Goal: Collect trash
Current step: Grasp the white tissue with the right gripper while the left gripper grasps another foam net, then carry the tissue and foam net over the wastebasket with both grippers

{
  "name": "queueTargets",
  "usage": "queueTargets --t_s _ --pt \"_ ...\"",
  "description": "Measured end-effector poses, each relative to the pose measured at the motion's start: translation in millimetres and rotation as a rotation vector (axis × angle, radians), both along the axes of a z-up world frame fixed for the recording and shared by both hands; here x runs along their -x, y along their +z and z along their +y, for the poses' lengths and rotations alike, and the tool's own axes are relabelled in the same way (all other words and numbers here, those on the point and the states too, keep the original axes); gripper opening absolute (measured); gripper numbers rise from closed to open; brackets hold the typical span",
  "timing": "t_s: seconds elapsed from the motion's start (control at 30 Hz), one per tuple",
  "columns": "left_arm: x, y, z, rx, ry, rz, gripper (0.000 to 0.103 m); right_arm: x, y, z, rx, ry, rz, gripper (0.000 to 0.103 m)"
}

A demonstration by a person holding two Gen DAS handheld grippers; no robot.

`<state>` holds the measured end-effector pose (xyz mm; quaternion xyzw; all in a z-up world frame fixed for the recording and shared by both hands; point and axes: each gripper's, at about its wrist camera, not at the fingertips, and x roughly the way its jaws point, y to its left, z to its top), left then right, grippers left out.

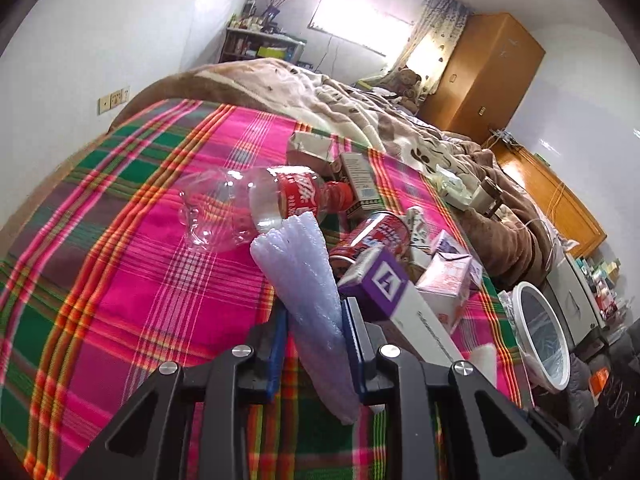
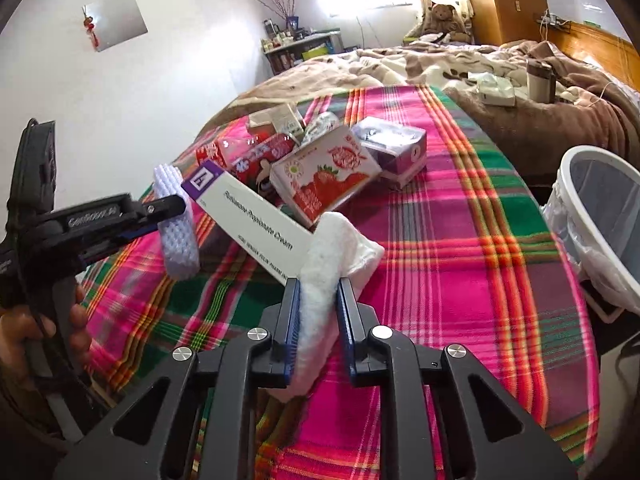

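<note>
My left gripper (image 1: 314,308) is shut on a pale, ribbed foam sheet (image 1: 304,264) that stands up between its blue pads. The right wrist view shows the same gripper (image 2: 168,208) and foam sheet (image 2: 178,240) at the left, above the plaid bedcover (image 2: 460,280). My right gripper (image 2: 318,286) is shut on a crumpled white tissue (image 2: 340,240). On the cover beyond lie a clear cola bottle (image 1: 248,204), a red can (image 1: 372,236), a purple-and-white cream box (image 2: 248,220), a strawberry carton (image 2: 324,172) and a purple box (image 2: 396,148).
A white bin with a plastic liner (image 2: 600,216) stands beside the bed at the right. A rumpled brown blanket (image 2: 520,120) with a mug (image 2: 540,80) and a white pack covers the far half of the bed. A person's hand (image 2: 24,332) holds the left gripper's handle.
</note>
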<state>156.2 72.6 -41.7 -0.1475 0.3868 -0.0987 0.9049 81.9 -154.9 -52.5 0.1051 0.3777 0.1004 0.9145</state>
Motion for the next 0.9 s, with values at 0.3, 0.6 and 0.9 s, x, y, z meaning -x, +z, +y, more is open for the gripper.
queueTargets --t_s 0.3,0.6,0.9 --pt "23 22 -16 -0.069 -0.025 -0.060 0.027 5 18 -13 -0.002 -0.021 -0.071 0.018" --pt "39 45 -39 -0.087 -0.065 -0.118 0.027 13 35 -33 0.001 -0.049 -0.141 0.018" --pt "52 63 -75 -0.100 -0.139 -0.169 0.027 21 50 -59 0.030 -0.103 -0.200 0.018"
